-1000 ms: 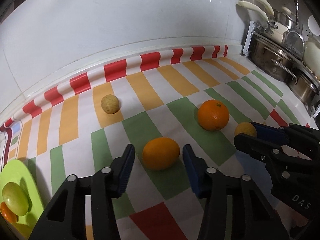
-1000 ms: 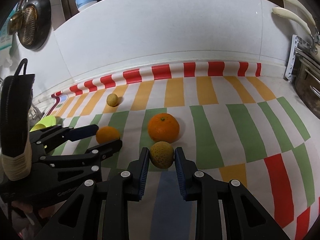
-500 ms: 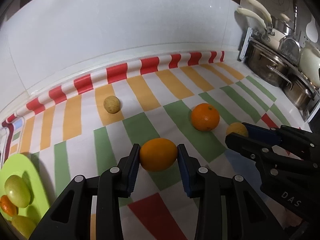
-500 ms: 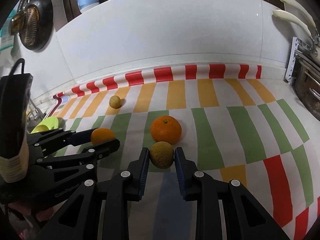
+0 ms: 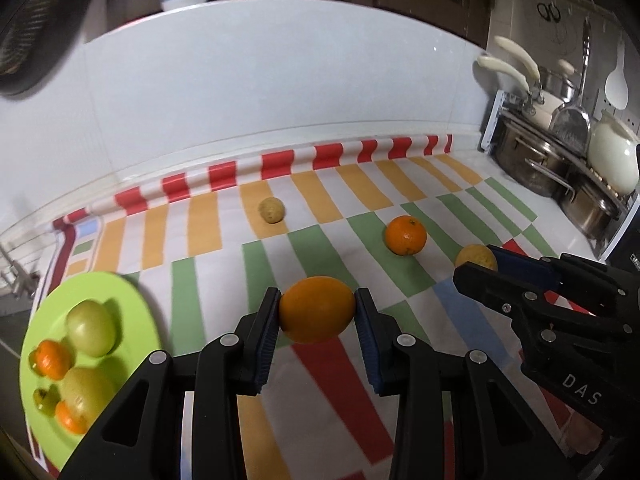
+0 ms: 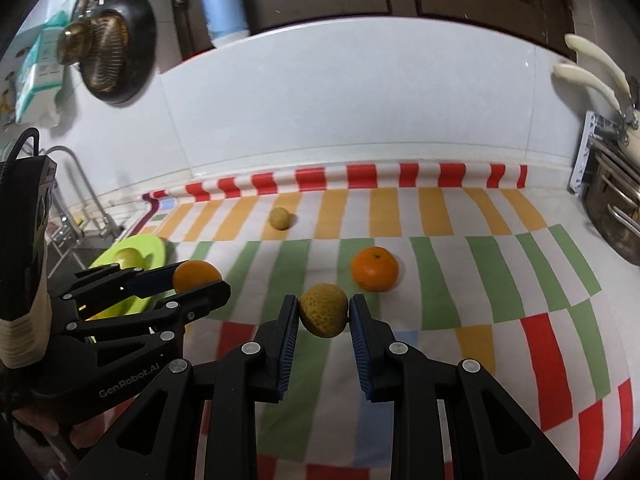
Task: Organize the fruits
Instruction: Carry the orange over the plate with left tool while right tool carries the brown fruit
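Left gripper [image 5: 316, 312] fingers newly closed on orange [image 5: 317, 309], both held fruits now lifted.

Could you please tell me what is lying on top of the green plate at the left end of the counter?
The green plate holds two pale green fruits, some small orange ones and a small yellowish piece. Blur hides their exact kind, and what lies beneath them is covered.

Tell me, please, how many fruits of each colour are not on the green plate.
Orange: 2, the held orange and the loose orange.
Yellow: 2, the held yellow fruit and the small yellow fruit.
Total: 4
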